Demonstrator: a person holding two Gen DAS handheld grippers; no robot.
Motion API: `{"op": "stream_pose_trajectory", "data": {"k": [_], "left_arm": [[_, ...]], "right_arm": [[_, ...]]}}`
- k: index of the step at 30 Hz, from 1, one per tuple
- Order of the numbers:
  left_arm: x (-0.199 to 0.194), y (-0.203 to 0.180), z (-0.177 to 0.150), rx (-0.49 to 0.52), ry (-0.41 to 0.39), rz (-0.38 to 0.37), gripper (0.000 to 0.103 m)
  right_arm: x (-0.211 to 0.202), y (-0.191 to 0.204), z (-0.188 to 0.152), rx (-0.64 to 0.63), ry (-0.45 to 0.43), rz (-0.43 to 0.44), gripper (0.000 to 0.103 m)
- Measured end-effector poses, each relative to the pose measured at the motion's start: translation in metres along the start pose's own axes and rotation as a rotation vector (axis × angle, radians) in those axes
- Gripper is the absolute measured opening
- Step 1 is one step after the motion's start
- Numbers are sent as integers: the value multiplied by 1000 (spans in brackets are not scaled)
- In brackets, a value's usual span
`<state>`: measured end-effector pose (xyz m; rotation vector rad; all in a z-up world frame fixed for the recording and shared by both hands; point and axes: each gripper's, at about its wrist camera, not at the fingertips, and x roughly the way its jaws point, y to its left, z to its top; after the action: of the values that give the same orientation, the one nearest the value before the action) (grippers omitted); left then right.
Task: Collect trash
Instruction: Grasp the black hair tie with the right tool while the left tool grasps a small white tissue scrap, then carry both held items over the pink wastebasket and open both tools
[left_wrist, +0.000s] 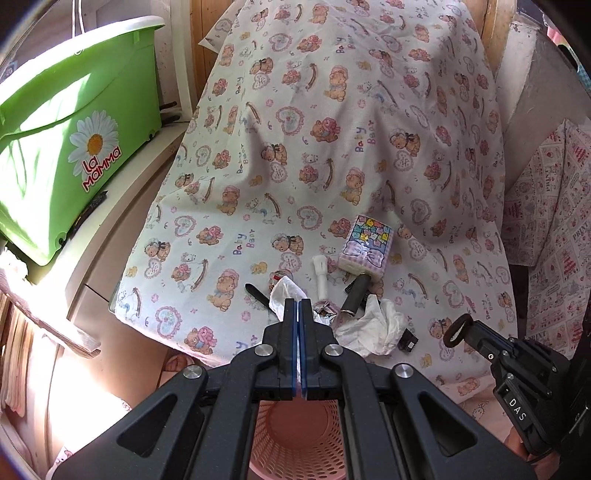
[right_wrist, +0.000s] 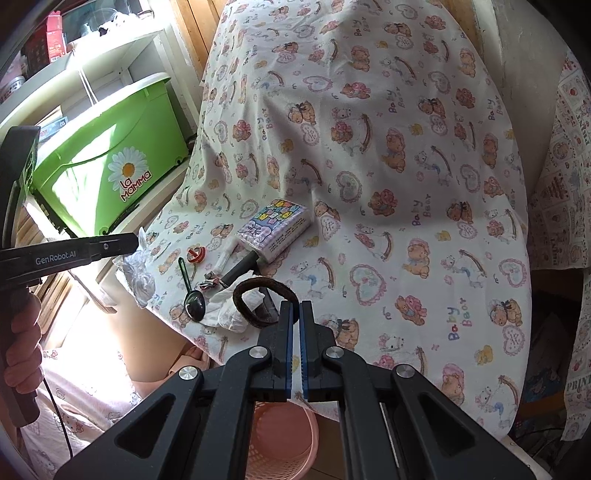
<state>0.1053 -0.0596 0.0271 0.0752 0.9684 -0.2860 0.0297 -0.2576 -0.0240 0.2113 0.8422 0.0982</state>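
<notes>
Trash lies in a cluster near the front edge of the bear-print sheet: a crumpled white tissue, a black plastic spoon and a foil wrapper, just in front of a pastel tissue pack. Left gripper has its jaws clamped on a crinkled clear plastic wrapper that hangs off the sheet's edge. Right gripper is pinched on a brown hair band. Below both sits a pink perforated basket.
</notes>
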Motion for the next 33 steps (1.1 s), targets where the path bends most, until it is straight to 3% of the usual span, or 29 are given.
{"op": "stream_pose_trajectory", "data": {"k": [7, 11, 15, 19, 22, 25, 33], "left_arm": [[-19, 5, -33, -1, -18, -22, 0], [-18, 12, -57, -1, -21, 4, 0], [7, 20, -80, -33, 81, -27, 0], [20, 21, -97, -40, 114, -58, 0], [31, 15, -108, -18, 132, -38, 0], [45, 17, -118, -35, 169, -54, 0], [86, 25, -137, -101, 281, -64, 1]], "right_arm": [[-13, 20, -19, -34, 10, 37, 4], [-23, 31, -34, -42, 14, 56, 4], [-21, 43, -50, -80, 49, 58, 4], [-20, 53, -64, -106, 74, 83, 4], [-14, 61, -74, -137, 112, 95, 4], [-7, 68, -85, -163, 112, 25, 4], [32, 71, -107, -175, 239, 7, 4]]}}
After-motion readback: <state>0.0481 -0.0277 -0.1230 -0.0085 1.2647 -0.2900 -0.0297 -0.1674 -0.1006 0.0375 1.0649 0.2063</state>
